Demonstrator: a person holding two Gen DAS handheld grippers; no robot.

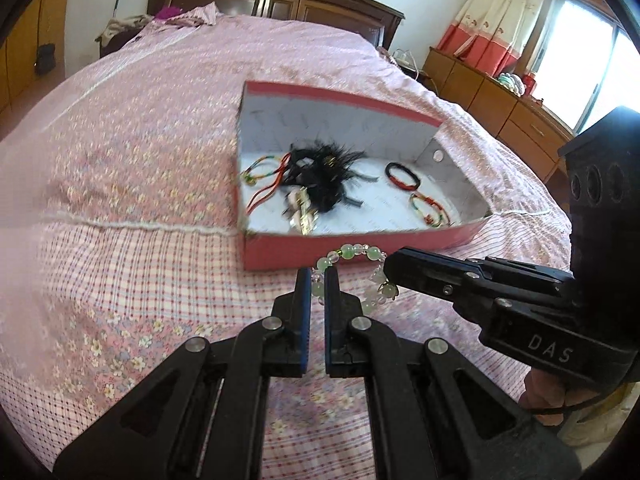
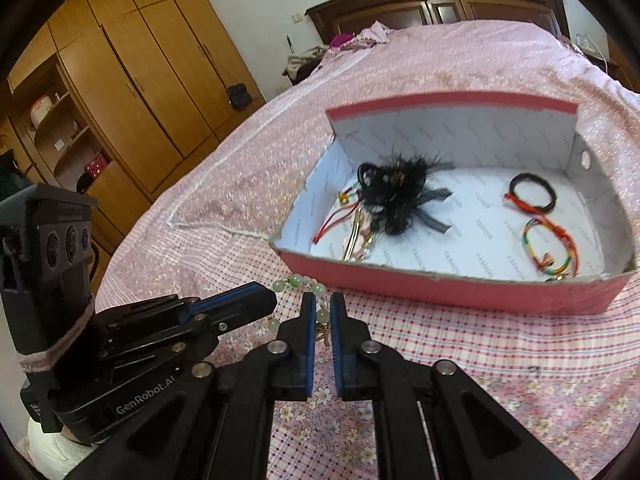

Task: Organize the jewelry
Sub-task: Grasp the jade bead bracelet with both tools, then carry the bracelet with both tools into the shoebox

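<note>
- Your left tool point(image 1: 317, 276) has its blue-lined fingers drawn nearly together, pinching one side of the green bead bracelet point(image 1: 352, 254).
- Your right tool point(image 2: 323, 300) is likewise narrowed onto the same bracelet point(image 2: 297, 280); beads show in the slim gap between its pads.
- From the left wrist camera, the right tool point(image 1: 394, 268) comes in from the right and its tip meets the bracelet's far side, so the loop spans between both tools.
- The bracelet sits just in front of the near wall of the pink box point(image 1: 280, 258), outside it, above the bed cover point(image 1: 120, 200). You cannot tell whether it touches the cover.
- The box point(image 2: 440, 286) lies open on the bed, white inside with a hole in its right wall.
- Inside, toward the left, a black feathered hair piece point(image 2: 394, 196) lies over a gold clip point(image 2: 354, 246) and red cords.
- At the right of the box lie a black and red band point(image 2: 534, 196) and, nearer to you, a multicoloured cord bracelet point(image 2: 550, 250), close together.
- A dark wooden headboard point(image 2: 440, 4) stands at the far end of the bed, and a wooden wardrobe point(image 2: 132, 60) stands to its left.
</note>
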